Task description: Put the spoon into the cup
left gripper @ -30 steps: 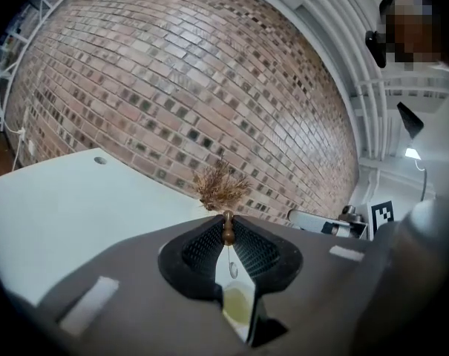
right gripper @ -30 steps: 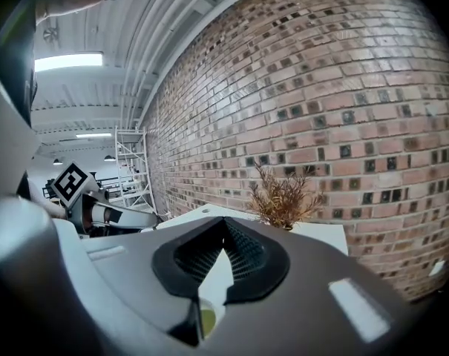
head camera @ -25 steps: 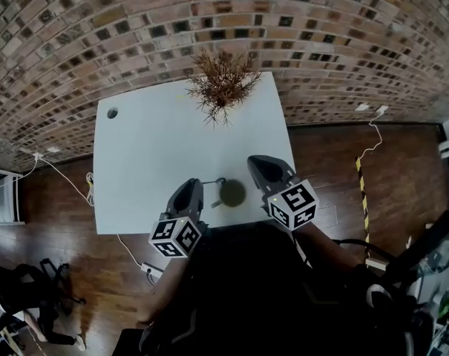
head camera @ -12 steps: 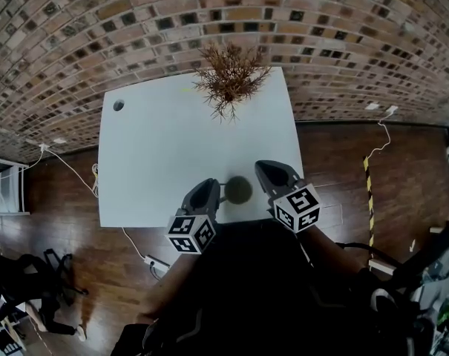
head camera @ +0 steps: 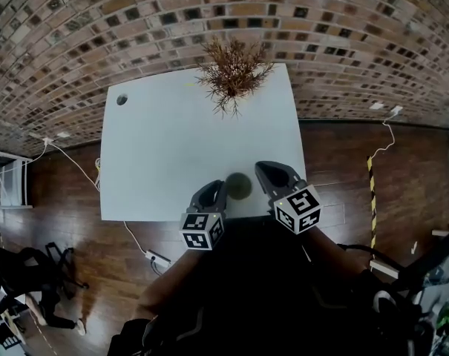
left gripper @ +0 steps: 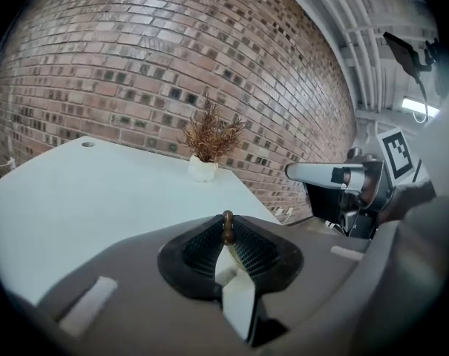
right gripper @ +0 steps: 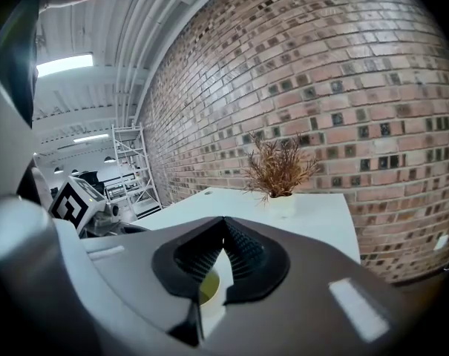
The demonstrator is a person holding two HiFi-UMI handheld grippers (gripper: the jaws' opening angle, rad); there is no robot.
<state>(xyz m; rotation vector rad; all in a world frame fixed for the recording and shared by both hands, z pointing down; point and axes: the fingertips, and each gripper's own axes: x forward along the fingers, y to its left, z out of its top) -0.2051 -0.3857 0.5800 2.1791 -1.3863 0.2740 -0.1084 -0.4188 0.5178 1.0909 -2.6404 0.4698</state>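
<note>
Spoon (left gripper: 227,227) pinched in left hand-held gripper (head camera: 215,190) beside cup (head camera: 239,187); right hand-held gripper (head camera: 269,169) closed, plant (head camera: 234,71) beyond.

Your left gripper (head camera: 215,190) and right gripper (head camera: 263,170) are dark grey moulded shells that narrow toward their tips. Each carries a cube at its rear end, faced with black-and-white square markers: the left cube (head camera: 202,230) and the right cube (head camera: 298,208). In the gripper views your jaws are broad, smooth and grey. Each has a pale rectangular patch (left gripper: 88,305) on its upper face and is lined inside with black ribbed pads (left gripper: 202,247). You wear a black top (head camera: 246,295).
</note>
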